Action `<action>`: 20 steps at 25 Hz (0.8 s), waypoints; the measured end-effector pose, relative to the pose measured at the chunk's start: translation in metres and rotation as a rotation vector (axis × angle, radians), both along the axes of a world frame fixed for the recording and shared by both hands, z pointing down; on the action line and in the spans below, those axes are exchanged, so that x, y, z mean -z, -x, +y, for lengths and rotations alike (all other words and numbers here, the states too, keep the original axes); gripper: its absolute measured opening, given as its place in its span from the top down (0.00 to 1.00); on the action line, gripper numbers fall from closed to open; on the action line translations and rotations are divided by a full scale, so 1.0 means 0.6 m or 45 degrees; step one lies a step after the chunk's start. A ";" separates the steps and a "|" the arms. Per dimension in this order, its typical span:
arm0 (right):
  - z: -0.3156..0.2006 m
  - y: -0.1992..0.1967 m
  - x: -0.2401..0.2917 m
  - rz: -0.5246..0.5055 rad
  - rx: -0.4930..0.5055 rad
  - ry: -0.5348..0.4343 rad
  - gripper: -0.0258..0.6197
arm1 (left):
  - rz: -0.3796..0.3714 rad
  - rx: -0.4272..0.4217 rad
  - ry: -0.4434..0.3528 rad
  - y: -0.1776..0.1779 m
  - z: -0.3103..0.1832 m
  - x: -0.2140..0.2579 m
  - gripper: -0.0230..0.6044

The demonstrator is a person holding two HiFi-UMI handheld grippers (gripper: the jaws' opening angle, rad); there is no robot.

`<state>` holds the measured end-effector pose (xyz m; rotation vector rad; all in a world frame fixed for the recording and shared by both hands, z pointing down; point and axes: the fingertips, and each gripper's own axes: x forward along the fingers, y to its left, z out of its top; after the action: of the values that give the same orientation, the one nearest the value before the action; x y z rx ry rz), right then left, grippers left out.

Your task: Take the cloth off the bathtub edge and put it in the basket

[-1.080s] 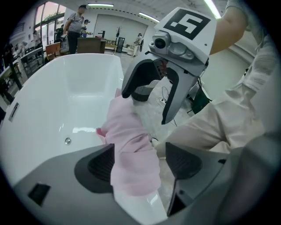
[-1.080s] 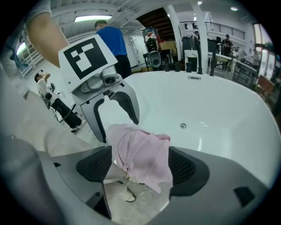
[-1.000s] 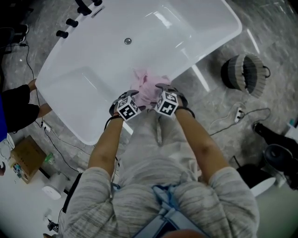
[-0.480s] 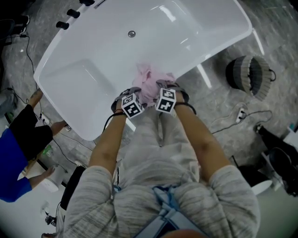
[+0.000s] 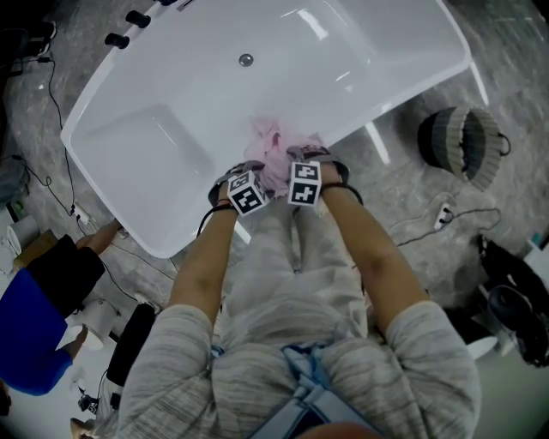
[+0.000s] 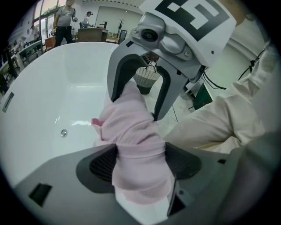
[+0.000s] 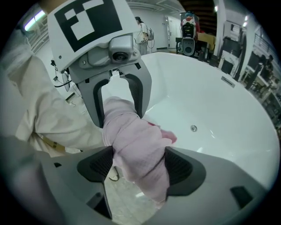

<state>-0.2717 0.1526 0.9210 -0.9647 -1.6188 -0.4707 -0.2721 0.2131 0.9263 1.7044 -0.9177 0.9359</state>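
Observation:
A pink cloth (image 5: pixel 276 153) lies bunched over the near edge of the white bathtub (image 5: pixel 154 137). My left gripper (image 5: pixel 250 171) and right gripper (image 5: pixel 302 159) face each other across it, both shut on the cloth. In the left gripper view the cloth (image 6: pixel 136 140) is pinched in my left gripper (image 6: pixel 140 161), and the right gripper (image 6: pixel 138 94) clamps its far end. The right gripper view shows the same cloth (image 7: pixel 138 149) in my right gripper (image 7: pixel 138 166), with the left gripper (image 7: pixel 119 103) behind. The striped basket (image 5: pixel 463 144) stands on the floor to the right of the tub.
A drain (image 5: pixel 246 60) sits in the tub floor and black taps (image 5: pixel 129 26) at its far left rim. A person in blue (image 5: pixel 34 313) crouches at the left. Cables and a power strip (image 5: pixel 442 214) lie near the basket, with dark equipment (image 5: pixel 515 313) further right.
Both grippers have edged a little further up onto the tub edge and closer together on the cloth. The person in blue at the left has shifted lower.

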 end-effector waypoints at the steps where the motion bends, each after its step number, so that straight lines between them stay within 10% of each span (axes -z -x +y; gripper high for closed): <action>1: 0.002 0.001 -0.001 0.001 0.007 0.003 0.38 | 0.010 0.007 0.003 -0.003 0.001 -0.001 0.41; 12: 0.019 0.003 0.021 -0.037 0.106 0.035 0.60 | 0.012 0.118 -0.027 0.007 -0.002 0.012 0.54; 20: 0.031 0.001 0.048 0.030 -0.137 0.125 0.83 | 0.011 0.081 -0.044 0.019 0.001 0.045 0.71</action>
<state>-0.2721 0.1714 0.8922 -0.9467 -1.6760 -0.3076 -0.2832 0.2138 0.8995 1.6973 -0.9821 0.8749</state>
